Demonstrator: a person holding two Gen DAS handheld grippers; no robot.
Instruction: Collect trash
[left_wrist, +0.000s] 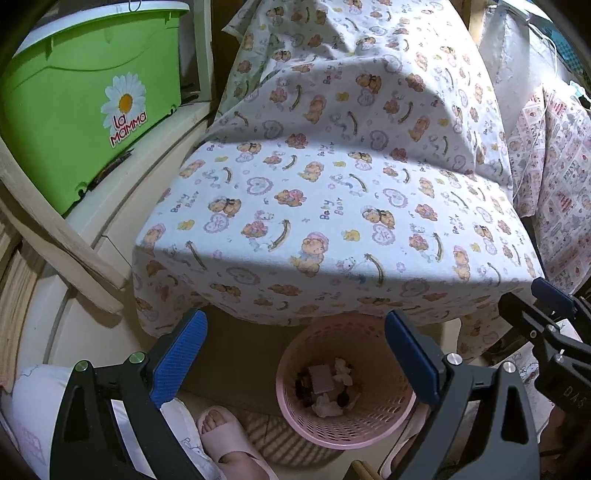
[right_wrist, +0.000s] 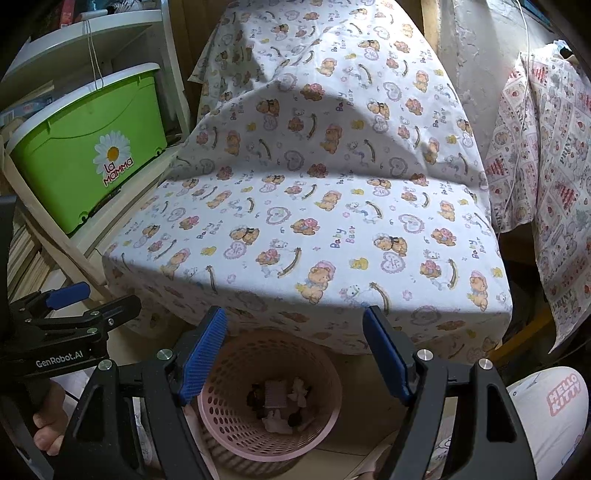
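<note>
Standing room: pink basket (left_wrist: 345, 402) under cloth-covered table (left_wrist: 332, 206) edge, floor around it.
Left gripper (left_wrist: 295, 354): jaws wide, empty.
Right gripper (right_wrist: 295, 350): jaws wide, empty.

Basket (left_wrist: 343, 428) contents too small to identify

Both wrist views — downward, shared basket (left_wrist: 343, 413)

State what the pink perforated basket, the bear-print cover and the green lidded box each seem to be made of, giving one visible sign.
Pink perforated basket: apparently moulded plastic, smooth matte, with regular rows of holes. Bear-print cover: woven cloth, probably cotton, matte, creasing and draping softly over edges. Green lidded box: rigid plastic with a slight sheen, moulded ridges and a white rim.
</note>
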